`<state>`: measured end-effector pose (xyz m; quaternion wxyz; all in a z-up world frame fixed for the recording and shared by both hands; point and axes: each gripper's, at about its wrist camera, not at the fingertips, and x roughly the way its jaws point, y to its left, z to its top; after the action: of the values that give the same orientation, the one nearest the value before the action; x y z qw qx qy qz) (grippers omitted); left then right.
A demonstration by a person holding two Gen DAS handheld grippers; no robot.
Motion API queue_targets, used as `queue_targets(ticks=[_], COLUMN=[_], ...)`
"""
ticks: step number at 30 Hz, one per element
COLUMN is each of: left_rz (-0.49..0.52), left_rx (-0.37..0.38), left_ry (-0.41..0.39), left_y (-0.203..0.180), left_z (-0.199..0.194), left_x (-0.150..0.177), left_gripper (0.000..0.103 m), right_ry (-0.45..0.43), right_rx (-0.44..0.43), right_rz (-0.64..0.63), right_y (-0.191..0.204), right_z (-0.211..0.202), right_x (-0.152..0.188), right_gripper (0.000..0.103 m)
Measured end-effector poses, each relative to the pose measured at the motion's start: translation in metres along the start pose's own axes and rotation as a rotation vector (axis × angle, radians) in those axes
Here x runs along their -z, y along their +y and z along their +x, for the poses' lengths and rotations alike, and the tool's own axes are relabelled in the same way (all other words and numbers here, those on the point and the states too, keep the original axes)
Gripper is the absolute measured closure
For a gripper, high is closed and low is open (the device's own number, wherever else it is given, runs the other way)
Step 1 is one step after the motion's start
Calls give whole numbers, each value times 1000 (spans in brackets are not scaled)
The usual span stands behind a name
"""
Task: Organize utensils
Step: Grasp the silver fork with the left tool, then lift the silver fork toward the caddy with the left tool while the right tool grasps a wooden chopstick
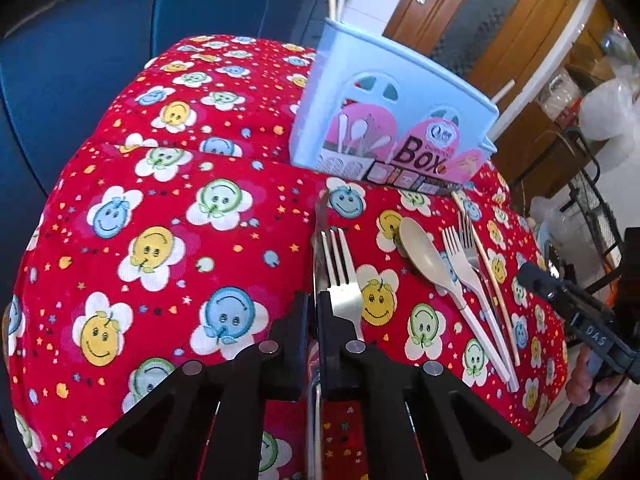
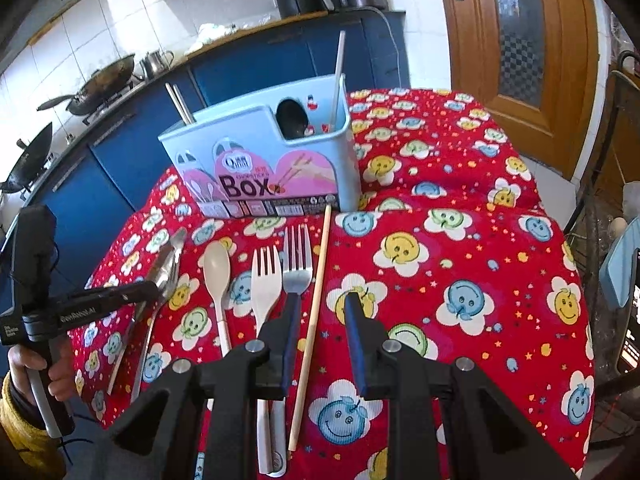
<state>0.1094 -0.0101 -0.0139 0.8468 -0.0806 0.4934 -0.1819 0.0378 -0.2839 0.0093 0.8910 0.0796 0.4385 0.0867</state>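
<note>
The step in hand looks like lifting a piece of cutlery off the red tabletop to stand it in the light blue utensil box; to do it well the left gripper should raise its catch cleanly, keep it from swinging, and tip the handle down into a free compartment beyond the fingertips without knocking the box over; its fingers are pressed nearly together, and a thin metal piece, apparently a knife, runs up out of the narrow slit between them, so it seems pinched there, though the metal fork lying just to the right of the right finger touches or overlaps it and I cannot tell whether that too is caught; further right of these fingers lie a beige spoon, a white plastic fork, a second metal fork and a wooden chopstick, all flat on the cloth; the right gripper hovers with its fingers partly apart and nothing gripped; the chopstick passes between them, nearer the left finger, whose tip sits over the neck of the second metal fork; the box stands straight ahead of them, some utensils already in it.
</note>
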Motion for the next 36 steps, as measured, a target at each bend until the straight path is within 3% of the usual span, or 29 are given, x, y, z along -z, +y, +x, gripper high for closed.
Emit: queue_targets(ticks=[12, 18, 22, 27, 30, 36], left_rz=[-31, -40, -46, -58, -51, -27], left_rx=[54, 4, -23, -22, -30, 12], left_ry=[-74, -49, -19, -45, -59, 6], left_y=[8, 18, 29, 36, 35, 33], left_z=[-19, -15, -8, -11, -13, -7], left_x=[-4, -5, -5, -8, -11, -16], left_gripper=[100, 100, 101, 101, 101, 101], right_ry=[249, 324, 359, 375, 372, 330], right_rx=[-13, 3, 7, 21, 9, -9], right_rz=[-47, -69, -77, -87, -75, -63], right_y=[6, 9, 10, 9, 8, 3], right_z=[33, 47, 54, 62, 64, 58], right_x=[-18, -27, -34, -42, -43, -40], right_gripper=[79, 80, 81, 92, 94, 97])
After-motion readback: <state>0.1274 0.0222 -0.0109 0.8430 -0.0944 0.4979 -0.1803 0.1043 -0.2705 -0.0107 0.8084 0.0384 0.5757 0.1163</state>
